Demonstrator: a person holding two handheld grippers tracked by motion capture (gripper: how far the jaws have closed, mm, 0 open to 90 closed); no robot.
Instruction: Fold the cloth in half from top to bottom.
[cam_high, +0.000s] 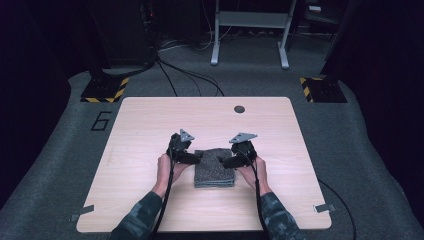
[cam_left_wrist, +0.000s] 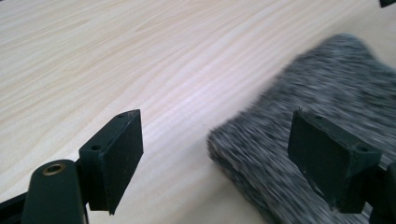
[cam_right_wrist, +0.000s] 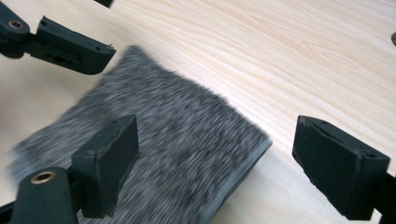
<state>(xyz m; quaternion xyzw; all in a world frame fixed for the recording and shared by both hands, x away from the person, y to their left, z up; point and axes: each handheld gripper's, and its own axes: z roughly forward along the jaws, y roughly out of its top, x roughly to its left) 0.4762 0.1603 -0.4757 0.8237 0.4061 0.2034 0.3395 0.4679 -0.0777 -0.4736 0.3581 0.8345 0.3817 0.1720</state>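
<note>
A folded grey fuzzy cloth (cam_high: 215, 170) lies flat on the light wooden table (cam_high: 150, 125), just in front of the person. My left gripper (cam_high: 196, 157) is at the cloth's far left corner and my right gripper (cam_high: 229, 161) at its far right corner. In the left gripper view the jaws of the left gripper (cam_left_wrist: 219, 144) stand wide apart, one over bare wood and one over the cloth (cam_left_wrist: 336, 88). The right gripper (cam_right_wrist: 219, 154) is open astride the cloth's (cam_right_wrist: 177, 116) edge, not pressing it. One of the left gripper's fingers (cam_right_wrist: 70, 46) shows beyond the cloth.
A dark round hole (cam_high: 239, 109) sits near the table's far edge. Tape tabs mark the near corners (cam_high: 81, 212) (cam_high: 325, 207). On the floor beyond are cables (cam_high: 185, 75), a grey stand (cam_high: 248, 30) and striped bases (cam_high: 105, 90).
</note>
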